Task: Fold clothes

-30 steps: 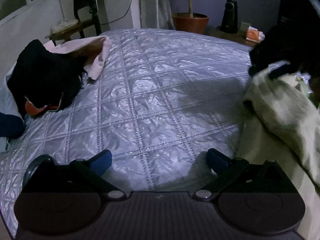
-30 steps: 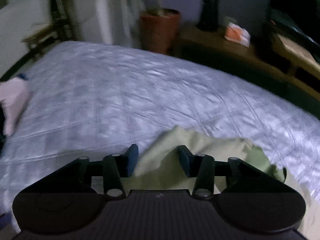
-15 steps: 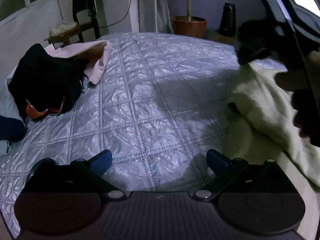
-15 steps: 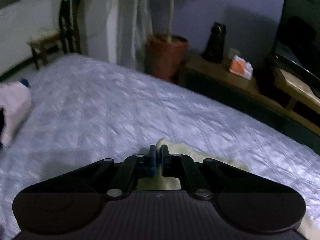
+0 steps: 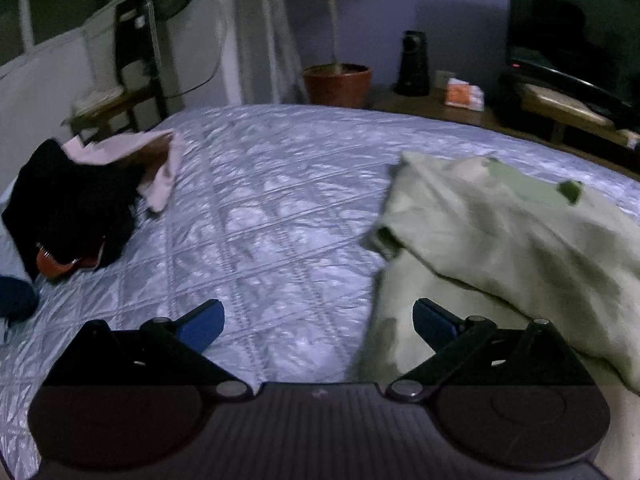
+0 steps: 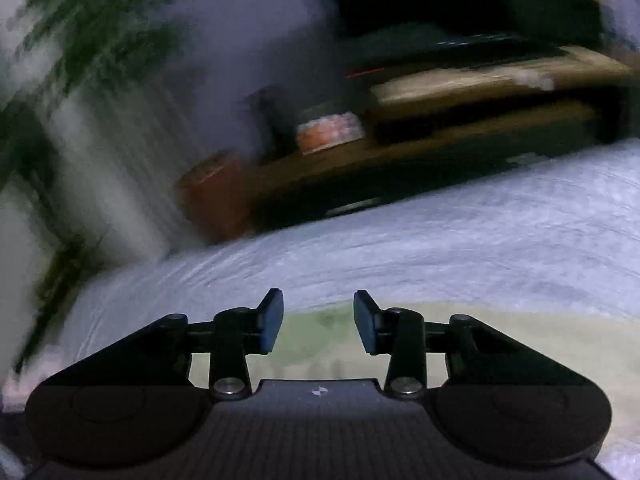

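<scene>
Green shirt (image 5: 500,232) lies rumpled at right of the left wrist view, on the bed (image 5: 280,208). Left gripper (image 5: 318,322): jaws wide, nothing between them. Right gripper (image 6: 318,322): jaws opening, empty, shirt below them. Judgement: flatten the shirt before folding; take hold at a hem or corner, not bunched cloth. Quilted silvery cover; dark clothes pile (image 5: 68,208) at left; plant pot (image 5: 338,84) at upper centre. Room dim.

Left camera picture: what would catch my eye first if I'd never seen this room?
Probably the pale green garment, lying crumpled on the right side of the shiny quilted bed. Next, the heap of dark and pink clothes at the left edge, and the left gripper standing open in front.
</scene>
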A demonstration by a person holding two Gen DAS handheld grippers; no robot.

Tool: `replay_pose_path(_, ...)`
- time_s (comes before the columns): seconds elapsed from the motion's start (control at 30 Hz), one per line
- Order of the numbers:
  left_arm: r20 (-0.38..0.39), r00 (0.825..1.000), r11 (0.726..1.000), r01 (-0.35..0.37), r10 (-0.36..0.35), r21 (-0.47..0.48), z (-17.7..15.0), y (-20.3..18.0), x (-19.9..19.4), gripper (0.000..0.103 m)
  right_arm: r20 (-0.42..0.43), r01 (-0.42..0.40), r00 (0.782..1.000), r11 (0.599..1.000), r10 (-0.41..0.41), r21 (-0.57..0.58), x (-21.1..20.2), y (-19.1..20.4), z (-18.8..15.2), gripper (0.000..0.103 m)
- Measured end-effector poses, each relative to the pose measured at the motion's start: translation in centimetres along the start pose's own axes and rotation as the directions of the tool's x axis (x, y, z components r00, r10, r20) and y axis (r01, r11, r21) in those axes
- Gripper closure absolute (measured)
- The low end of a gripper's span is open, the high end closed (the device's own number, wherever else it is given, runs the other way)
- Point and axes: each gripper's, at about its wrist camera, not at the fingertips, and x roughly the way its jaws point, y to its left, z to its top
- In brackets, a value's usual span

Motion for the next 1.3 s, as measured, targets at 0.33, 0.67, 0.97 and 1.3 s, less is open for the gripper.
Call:
replay_pose_path(0.33,-0.057,0.998,0.991,0.013,-0.006,0.133,-1.4,-2.8,0.7,0.001,0.065,0.269,0.951,0.909,-0.303,0.318,-14.2,-20.0,0.0,0.052)
replay_pose_path(0.67,-0.03,0.998,0.991,-0.042,0.046,0.124,-1.2,-2.9,1.2,0.0,0.051,0.313,0.936,0.893,-0.347,0.322,-13.6,-25.7,0.5,0.052)
replay_pose_path(0.97,-0.019,0.998,0.99,-0.056,0.059,0.128,-1.3,-3.3,1.1,0.0,0.013,0.276,0.955,0.903,-0.297,0.33,-11.9,-28.5,0.2,0.051)
replay_pose_path(1.3,-0.017,0.998,0.99,-0.057,0.06,0.13,-1.3,-3.3,1.2,0.0,0.008,0.369,0.927,0.916,-0.374,0.156,-11.4,-27.7,-0.6,0.074)
